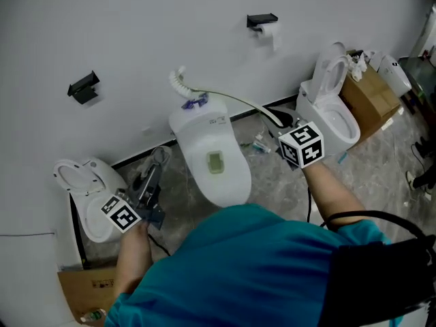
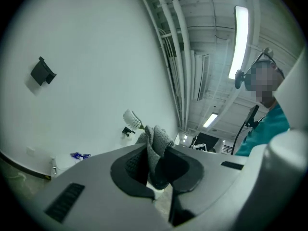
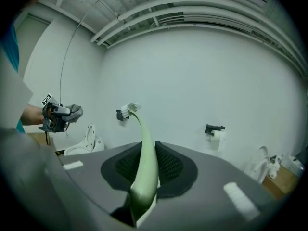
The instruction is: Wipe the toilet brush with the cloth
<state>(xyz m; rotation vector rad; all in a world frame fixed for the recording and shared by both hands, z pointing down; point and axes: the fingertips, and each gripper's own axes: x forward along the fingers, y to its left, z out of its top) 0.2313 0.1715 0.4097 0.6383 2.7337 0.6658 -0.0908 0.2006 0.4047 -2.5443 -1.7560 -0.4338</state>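
- Right gripper view: the right tool (image 3: 149,166) is clamped on the pale green handle of the brush (image 3: 143,177). The handle rises between the ribbed pads and curves left to a white bristle head (image 3: 129,108).
- In the same view the left tool shows small at far left, well apart from the bristle head.
- Left gripper view: the left tool (image 2: 156,167) pinches a grey cloth (image 2: 158,139). A folded bunch of it sticks up above the jaws.
- Past the cloth the bristle head shows against the white wall (image 2: 86,81). It does not touch the cloth.
- Head view: a person in a teal top (image 1: 252,264) holds both tools out. The left tool is low at the left and the right tool is higher at the right.
- The brush arcs from the right tool across the top of a white toilet (image 1: 218,162) whose lid is down. Its head ends near the wall above the tank.
- The cloth hangs at the left tool, left of that toilet and lower than the bristle head.
- A small blue thing (image 1: 194,103) lies on the tank; what it is cannot be told.
- Two more toilets stand with lids raised, one at the left (image 1: 88,189) and one at the right (image 1: 334,107).
- A box (image 1: 371,90) sits just beside the right one.
- On the wall a black holder carries a roll (image 1: 267,33), and another black holder (image 1: 83,86) is mounted to the left.
- The floor (image 1: 381,162) is grey and marbled.
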